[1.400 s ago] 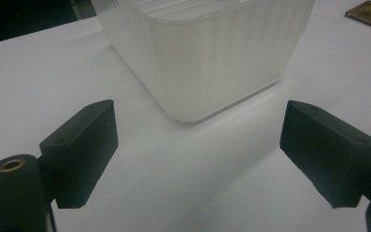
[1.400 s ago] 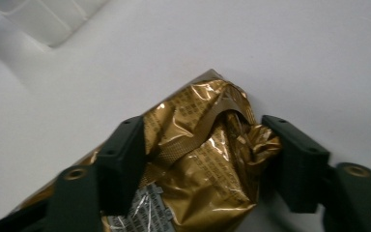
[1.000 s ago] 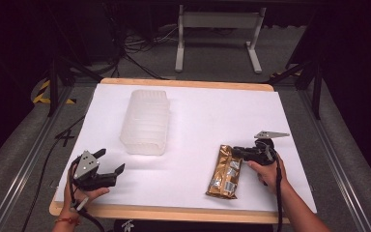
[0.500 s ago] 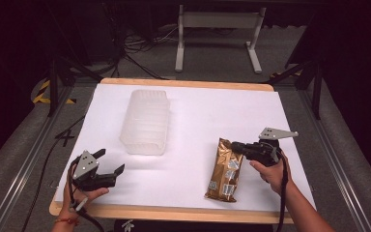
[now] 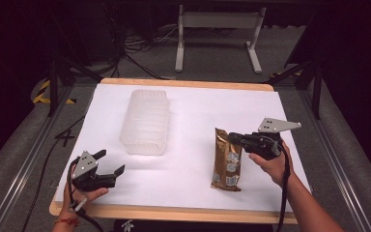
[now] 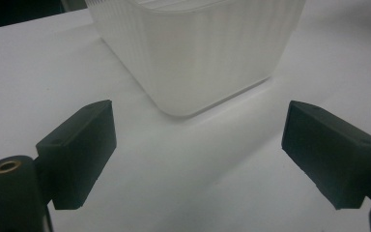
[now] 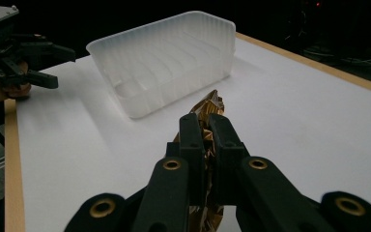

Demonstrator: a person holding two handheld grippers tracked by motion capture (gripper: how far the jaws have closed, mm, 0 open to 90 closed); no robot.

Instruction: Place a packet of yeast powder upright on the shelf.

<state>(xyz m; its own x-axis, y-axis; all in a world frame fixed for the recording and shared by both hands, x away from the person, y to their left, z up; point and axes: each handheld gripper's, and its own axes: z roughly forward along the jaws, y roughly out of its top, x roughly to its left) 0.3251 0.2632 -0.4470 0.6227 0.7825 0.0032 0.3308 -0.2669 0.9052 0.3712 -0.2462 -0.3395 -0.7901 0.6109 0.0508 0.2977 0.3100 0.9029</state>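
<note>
- Gold foil snack pouch [image 5: 227, 160] is pinched at its top edge by my right gripper [image 5: 234, 138]; the jaws have just been closing and are now clamped nearly flat on the crimped foil, visible between them in the right gripper view [image 7: 207, 116].
- Gripping the top seam makes sense: it's the thin, stiff part, so the narrow jaws get a firm bite without crushing the contents.
- The pouch's upper end is lifted and its lower end looks to rest on the white table cover [image 5: 193, 116], near the right front of the table. So the pouch hangs long-axis down from the seam, which should let it drop in end-first.
- Translucent ribbed plastic bin [image 5: 146, 121] sits left of centre, open side up, well apart from the pouch. Judgement: that's the destination, since it's the one container here and it looks empty.
- My left gripper [image 5: 107, 166] is parked at the front-left corner, jaws spread wide with nothing between them, the left fingertip [image 6: 79, 150] clear of the bin.
- It points at the bin's near wall [image 6: 198, 53]. Judgement: placed there to steady the bin if it slides during the drop.
- Next move needs the pouch carried left, above the bin rim.
</note>
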